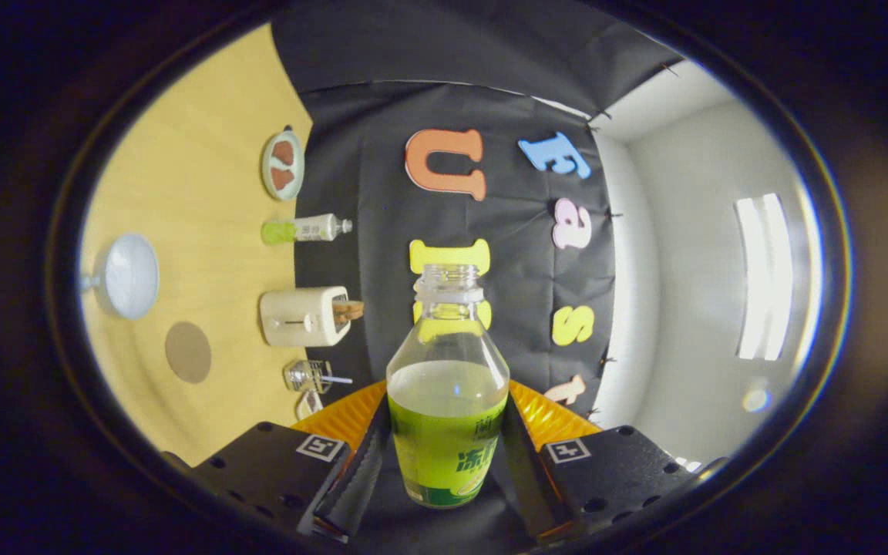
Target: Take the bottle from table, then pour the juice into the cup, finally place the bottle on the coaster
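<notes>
The gripper (448, 462) is closed on the clear plastic bottle with a green label and pale green juice (448, 401), one finger pressed against each side of the labelled lower body. That grip sits low on the widest part of the bottle, which leaves the neck and open, capless mouth free for pouring. The bottle runs straight along the fingers, its mouth pointing ahead.

The whole scene appears rolled on its side: the light wooden desk (182, 193) stands as a vertical band beside the bottle, so the gripper is evidently turned about its own axis. The juice surface lies across the shoulder and has not reached the neck, so nothing is spilling at this instant.

On the desk, the white round cup with a small handle (129, 276) sits well apart from the bottle, and the flat round brown coaster (187, 352) lies near it; both are beyond the fingers and off to the side. Along the desk's back edge stand a cream toaster holding a slice of bread (307, 316), a green-and-white tube (305, 229), a plate with reddish pieces (283, 164) and a small clear glass jar (307, 375).

I judge the bottle as taken, with the pour not yet done.
</notes>
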{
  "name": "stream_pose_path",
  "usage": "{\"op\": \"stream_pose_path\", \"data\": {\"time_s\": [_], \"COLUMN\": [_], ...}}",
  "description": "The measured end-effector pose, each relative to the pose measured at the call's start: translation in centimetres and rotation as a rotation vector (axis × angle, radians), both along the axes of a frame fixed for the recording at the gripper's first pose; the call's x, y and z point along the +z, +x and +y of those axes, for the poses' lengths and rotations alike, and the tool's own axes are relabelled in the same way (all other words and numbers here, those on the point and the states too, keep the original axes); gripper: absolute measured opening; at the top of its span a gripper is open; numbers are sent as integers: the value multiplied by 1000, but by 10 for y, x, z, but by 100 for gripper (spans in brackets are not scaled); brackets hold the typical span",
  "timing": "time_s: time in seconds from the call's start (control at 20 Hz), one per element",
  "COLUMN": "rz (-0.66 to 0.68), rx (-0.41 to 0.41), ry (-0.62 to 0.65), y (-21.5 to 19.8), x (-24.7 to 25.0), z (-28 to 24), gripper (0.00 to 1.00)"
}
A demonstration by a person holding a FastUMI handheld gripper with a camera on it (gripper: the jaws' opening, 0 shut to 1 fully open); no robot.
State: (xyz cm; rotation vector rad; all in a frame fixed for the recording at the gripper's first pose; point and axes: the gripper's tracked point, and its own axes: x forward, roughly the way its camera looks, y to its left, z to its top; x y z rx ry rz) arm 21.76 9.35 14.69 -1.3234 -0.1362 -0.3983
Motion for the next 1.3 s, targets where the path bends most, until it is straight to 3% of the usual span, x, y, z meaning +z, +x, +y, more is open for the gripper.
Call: {"op": "stream_pose_path", "data": {"time_s": [0.2, 0.45, 0.6, 0.75, 0.95, 1.3], "rz": [-62, -23, -9, 43, 42, 62], "rx": [121, 198, 291, 318, 352, 367], "ry": [378, 706, 943, 1124, 1257, 1347], "y": [-8, -13, -15, -19, -14, 22], "x": [14, 24, 31, 24, 30, -19], "z": [1, 4, 14, 9, -2, -11], "gripper": [80, 80, 80, 80, 80, 80]}}
